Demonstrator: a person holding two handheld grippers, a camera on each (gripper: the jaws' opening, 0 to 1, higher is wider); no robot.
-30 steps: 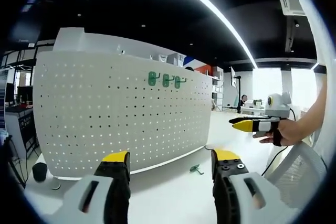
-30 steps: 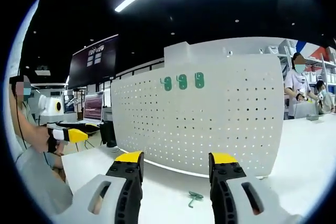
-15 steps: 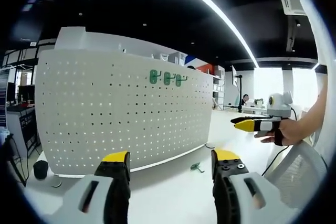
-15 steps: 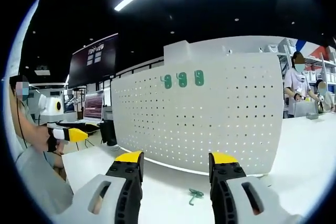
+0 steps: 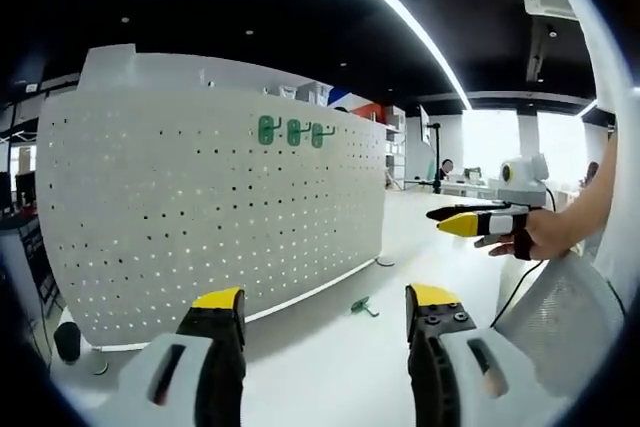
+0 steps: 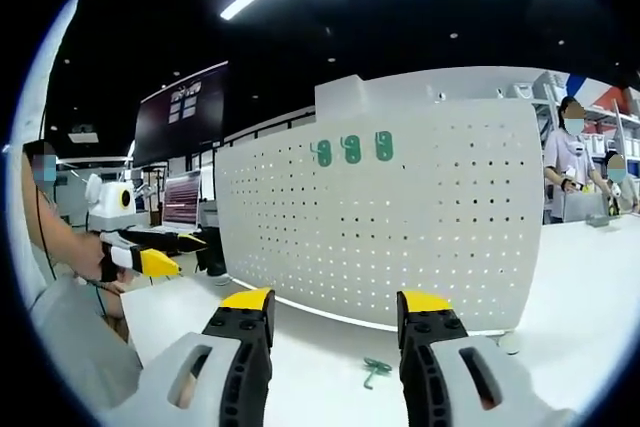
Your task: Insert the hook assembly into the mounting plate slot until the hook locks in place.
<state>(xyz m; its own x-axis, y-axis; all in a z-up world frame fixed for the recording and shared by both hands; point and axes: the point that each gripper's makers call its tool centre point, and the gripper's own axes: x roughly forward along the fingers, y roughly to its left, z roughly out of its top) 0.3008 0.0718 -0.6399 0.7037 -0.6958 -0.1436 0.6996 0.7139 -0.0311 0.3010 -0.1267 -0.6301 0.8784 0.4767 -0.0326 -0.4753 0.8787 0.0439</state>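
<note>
A white pegboard mounting plate point(image 5: 200, 197) point(image 6: 400, 217) stands upright on the white table. High on it hang three green hooks point(image 5: 292, 132) point(image 6: 351, 149). A loose green hook point(image 5: 361, 305) point(image 6: 375, 368) lies on the table in front of the plate. My left gripper point(image 5: 325, 302) is open with nothing between its jaws, short of the loose hook. My right gripper point(image 6: 335, 307) is open and bare too, with the hook just beyond its tips. The right gripper point(image 5: 470, 222) also shows in a hand at the right of the left gripper view, and the left gripper point(image 6: 145, 259) at the left of the right gripper view.
The white table point(image 5: 330, 367) point(image 6: 320, 387) spreads in front of the plate. A small dark cup point(image 5: 68, 340) stands by the plate's left end. A person point(image 6: 572, 162) stands behind the plate at the right. A monitor point(image 6: 178, 202) sits at the back left.
The left gripper view has swung, so the plate and hooks sit further left and the loose hook a little nearer. In the right gripper view the left gripper has risen and come inward.
</note>
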